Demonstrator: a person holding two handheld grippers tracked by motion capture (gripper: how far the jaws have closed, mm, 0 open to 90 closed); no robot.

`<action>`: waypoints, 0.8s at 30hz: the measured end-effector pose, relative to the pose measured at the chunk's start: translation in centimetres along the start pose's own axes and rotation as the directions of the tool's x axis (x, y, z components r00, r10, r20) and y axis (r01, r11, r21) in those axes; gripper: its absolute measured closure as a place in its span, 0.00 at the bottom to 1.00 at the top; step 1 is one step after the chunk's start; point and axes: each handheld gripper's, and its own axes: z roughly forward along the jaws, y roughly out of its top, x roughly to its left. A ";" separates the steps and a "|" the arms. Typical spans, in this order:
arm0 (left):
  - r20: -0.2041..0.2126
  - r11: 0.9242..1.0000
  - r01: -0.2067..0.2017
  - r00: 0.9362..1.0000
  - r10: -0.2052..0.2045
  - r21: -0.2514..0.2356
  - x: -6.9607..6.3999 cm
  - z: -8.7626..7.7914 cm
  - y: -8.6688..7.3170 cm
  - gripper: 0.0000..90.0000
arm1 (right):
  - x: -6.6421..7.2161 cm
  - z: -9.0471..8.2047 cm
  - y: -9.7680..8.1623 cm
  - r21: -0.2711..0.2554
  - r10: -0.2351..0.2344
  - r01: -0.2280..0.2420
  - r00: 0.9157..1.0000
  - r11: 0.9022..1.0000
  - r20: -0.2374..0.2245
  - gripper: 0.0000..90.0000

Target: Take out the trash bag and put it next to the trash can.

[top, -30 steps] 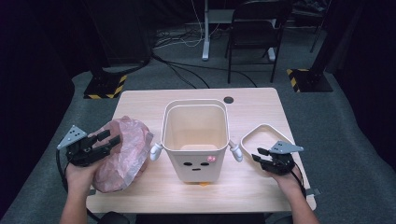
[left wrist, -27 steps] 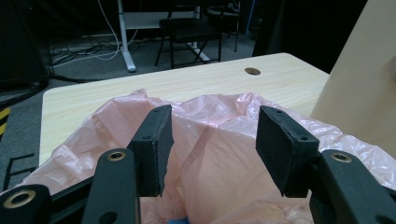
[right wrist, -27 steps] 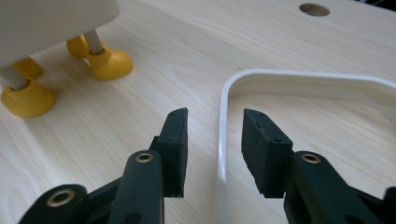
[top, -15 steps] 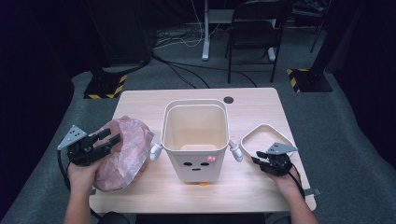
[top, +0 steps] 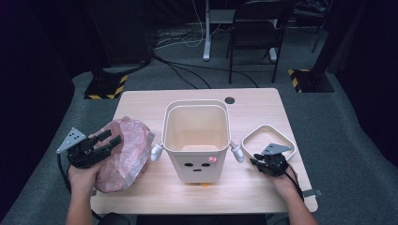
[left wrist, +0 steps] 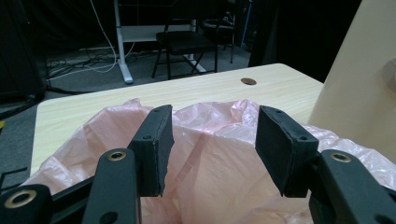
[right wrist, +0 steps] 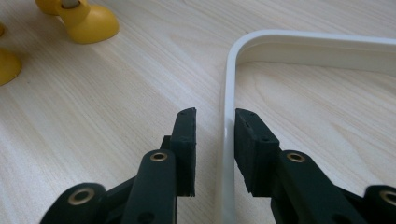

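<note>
A cream bin (top: pixel 195 136) with a face stands at the table's middle; its wall (left wrist: pixel 359 93) rises at the right of the left gripper view. A crumpled pink plastic bag (top: pixel 126 150) lies to its left. My left gripper (top: pixel 110 139) hovers over the bag (left wrist: pixel 210 158), open (left wrist: pixel 212 135), nothing pinched. A white rounded-square frame (top: pixel 267 127) lies flat to the bin's right. My right gripper (top: pixel 257 160) straddles the frame's near corner. Its jaws (right wrist: pixel 215 126) have just been closing with the frame's rim (right wrist: pixel 299 39) between them; a gap remains at the left pad.
The bin's yellow feet (right wrist: pixel 88 23) sit just left of the right gripper. A cable hole (top: pixel 229 100) marks the table's far edge. Beyond the table stand a black chair (top: pixel 260 28) and striped floor bases (top: pixel 105 86).
The right gripper has edged slightly left at the frame's near corner. The left gripper and the bag stay as they were.
</note>
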 end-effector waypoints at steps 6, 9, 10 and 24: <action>0.001 1.000 0.000 1.000 0.000 -0.002 -0.2 -0.2 -0.1 0.51 | -0.1 0.3 -0.1 0.025 -0.002 0.002 1.000 1.000 0.002 0.84; 0.001 1.000 -0.003 1.000 0.003 -0.004 -0.2 -0.4 -0.1 0.51 | -0.2 0.6 -0.2 0.051 -0.007 0.007 1.000 0.999 0.005 0.91; 0.001 1.000 -0.002 1.000 0.002 -0.003 -0.2 -0.5 -0.1 0.51 | -0.2 0.6 -0.3 0.046 -0.010 0.010 1.000 0.999 0.002 0.91; -0.005 1.000 0.004 1.000 -0.004 -0.006 0.0 -1.0 -0.3 0.51 | -0.3 0.9 -0.3 0.070 -0.005 0.005 1.000 0.998 0.000 0.93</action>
